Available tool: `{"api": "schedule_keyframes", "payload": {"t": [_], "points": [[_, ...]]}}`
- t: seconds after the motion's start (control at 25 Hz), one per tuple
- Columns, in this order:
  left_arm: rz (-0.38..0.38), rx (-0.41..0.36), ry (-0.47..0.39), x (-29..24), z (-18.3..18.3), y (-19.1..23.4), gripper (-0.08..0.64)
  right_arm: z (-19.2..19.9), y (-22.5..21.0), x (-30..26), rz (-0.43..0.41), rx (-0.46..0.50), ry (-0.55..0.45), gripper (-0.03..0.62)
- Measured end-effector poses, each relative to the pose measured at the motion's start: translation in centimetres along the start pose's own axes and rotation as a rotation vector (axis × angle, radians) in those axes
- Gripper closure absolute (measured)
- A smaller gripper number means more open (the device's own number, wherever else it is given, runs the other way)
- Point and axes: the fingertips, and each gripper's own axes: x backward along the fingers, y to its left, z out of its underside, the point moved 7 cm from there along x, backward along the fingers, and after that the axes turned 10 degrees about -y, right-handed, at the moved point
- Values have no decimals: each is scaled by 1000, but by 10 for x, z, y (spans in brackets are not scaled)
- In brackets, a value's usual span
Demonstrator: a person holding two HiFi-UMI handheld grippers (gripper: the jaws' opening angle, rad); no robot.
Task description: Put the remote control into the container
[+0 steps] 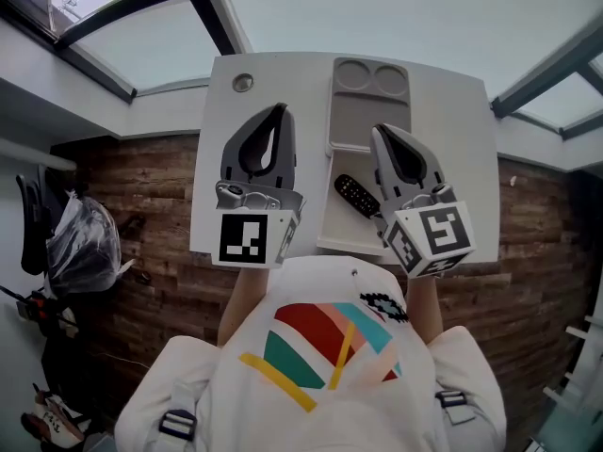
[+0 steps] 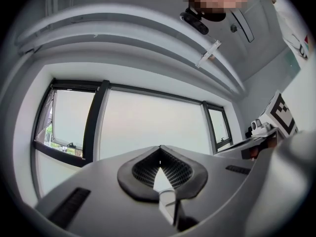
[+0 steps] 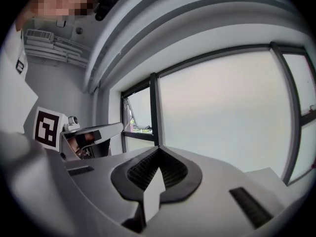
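A black remote control (image 1: 356,196) lies at an angle in the near, pale section of a long grey container (image 1: 369,111) on the white table (image 1: 219,158). The container's far end has two round wells. My left gripper (image 1: 280,109) hangs over the table left of the container, shut and empty. My right gripper (image 1: 376,131) is over the container just right of the remote, also shut with nothing in it. In the left gripper view the jaws (image 2: 159,149) meet against a window; the right gripper view's jaws (image 3: 158,150) do the same.
A round metal grommet (image 1: 243,83) sits at the table's far left corner. Wooden floor surrounds the table, with a bag (image 1: 83,243) and clutter at the left. Window frames (image 1: 212,12) run beyond the table's far edge.
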Motion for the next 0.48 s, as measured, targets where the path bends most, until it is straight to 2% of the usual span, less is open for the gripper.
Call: {"api": "schedule_keyframes", "payload": {"t": [0.36,0.48], "points": [[10,0,-2,3,-1,-8,552,-5,21,4,-96,44,-7,592],[6,-3,-2,5,-2,-8,552,-2,20,6,-91,54,17,592]]}}
